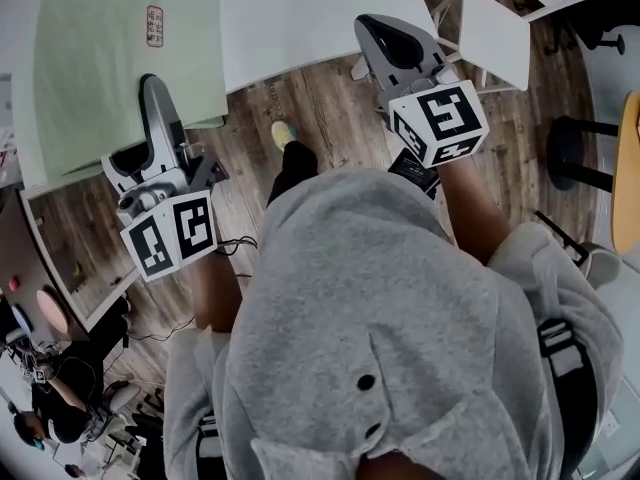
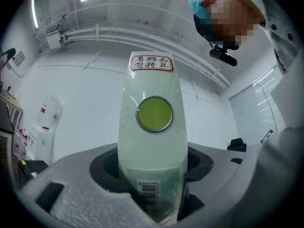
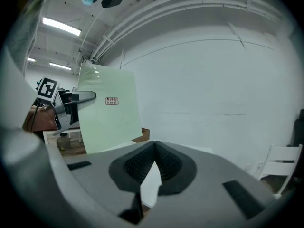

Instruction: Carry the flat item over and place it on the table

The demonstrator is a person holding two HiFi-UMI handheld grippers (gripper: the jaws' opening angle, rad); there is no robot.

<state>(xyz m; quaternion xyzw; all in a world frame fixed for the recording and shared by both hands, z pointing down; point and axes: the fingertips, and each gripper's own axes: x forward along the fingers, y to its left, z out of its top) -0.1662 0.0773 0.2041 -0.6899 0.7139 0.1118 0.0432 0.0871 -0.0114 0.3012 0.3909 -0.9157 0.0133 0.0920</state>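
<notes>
One green sheet (image 1: 110,48) juts forward from left gripper (image 1: 152,86)

white table (image 1: 300,18) on wood floor (image 1: 330,118)

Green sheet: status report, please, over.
Left gripper clamped on green sheet, not yet released. Right gripper shut, near white table. No obstruction seen.

Office-like workroom: white table (image 1: 300,18), wood-plank floor (image 1: 330,118), black stool (image 1: 566,154), white chair (image 1: 495,33), ceiling strip light (image 3: 61,26).
</notes>
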